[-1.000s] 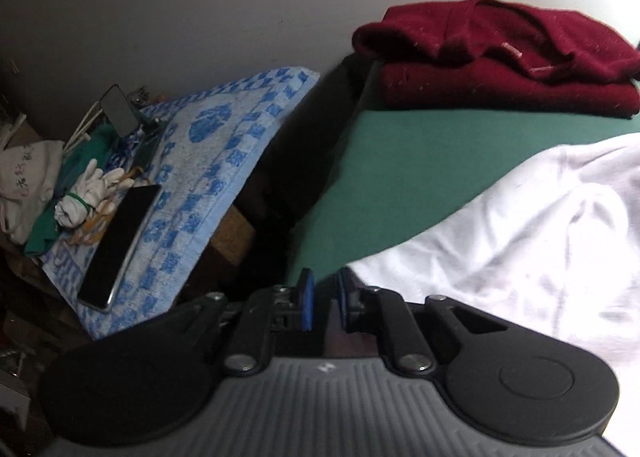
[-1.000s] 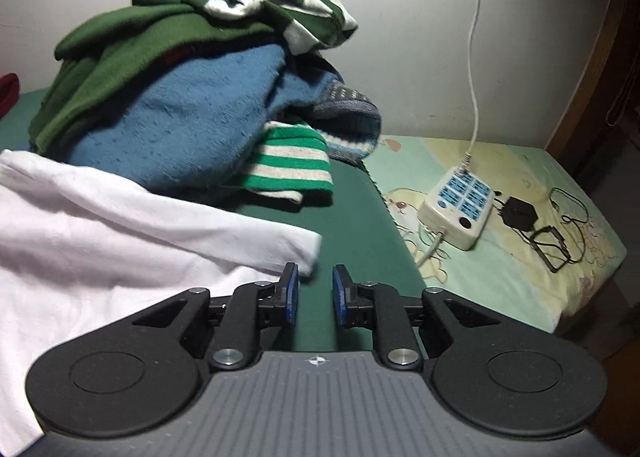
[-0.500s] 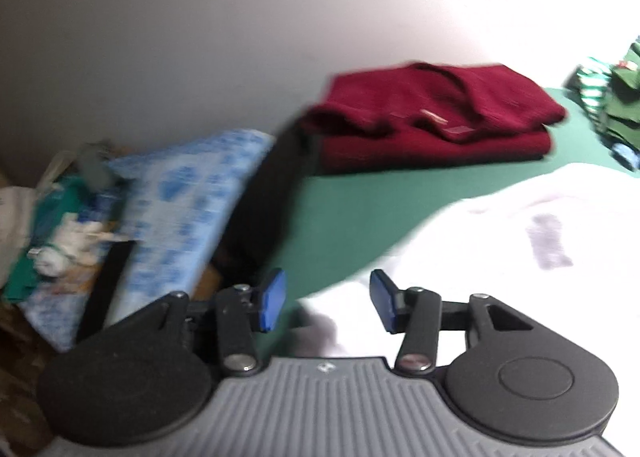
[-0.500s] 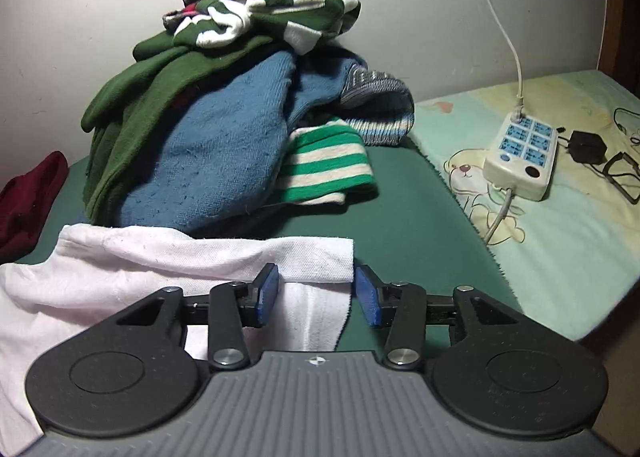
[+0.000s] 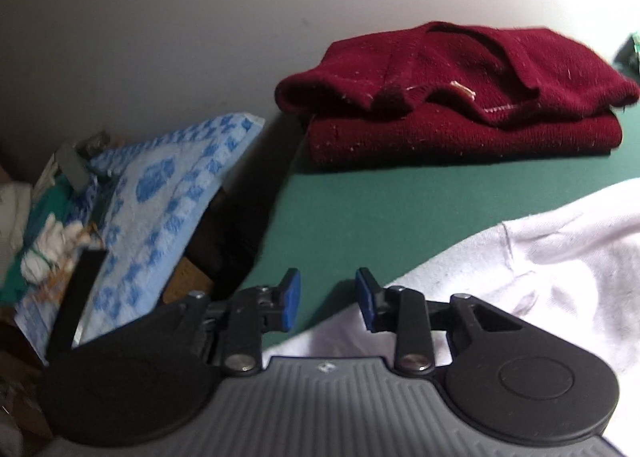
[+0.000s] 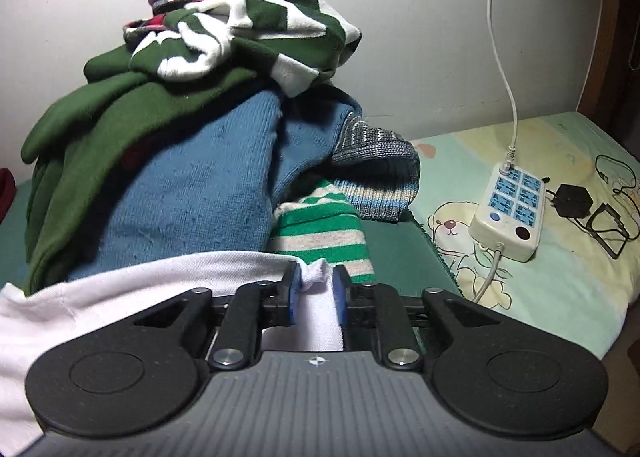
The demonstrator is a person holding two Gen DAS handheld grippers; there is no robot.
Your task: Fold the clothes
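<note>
Change since a second ago: the right gripper (image 6: 314, 291) has come up onto the corner of the white garment (image 6: 120, 297), which lay ahead of its tips before; the left view has swung so the folded maroon sweater (image 5: 452, 113) sits nearer the centre.
Right gripper: jaws opening, the bunched white corner between the blue pads and touching both.
Left gripper (image 5: 328, 299): jaws closing but apart, with only green mat (image 5: 380, 209) showing in the gap; the white garment's edge (image 5: 520, 269) lies under its right finger.
White garment: spread on the green mat, reaching across both views.
Beyond the right gripper: a heap of unfolded clothes (image 6: 192, 129), blue knit under green fleece, with striped and plaid pieces on top.
Right of the heap: a power strip (image 6: 510, 213) on a cartoon-print sheet (image 6: 560, 277).
Left of the mat: a blue patterned towel (image 5: 160, 209) bearing a dark phone (image 5: 78, 301).
</note>
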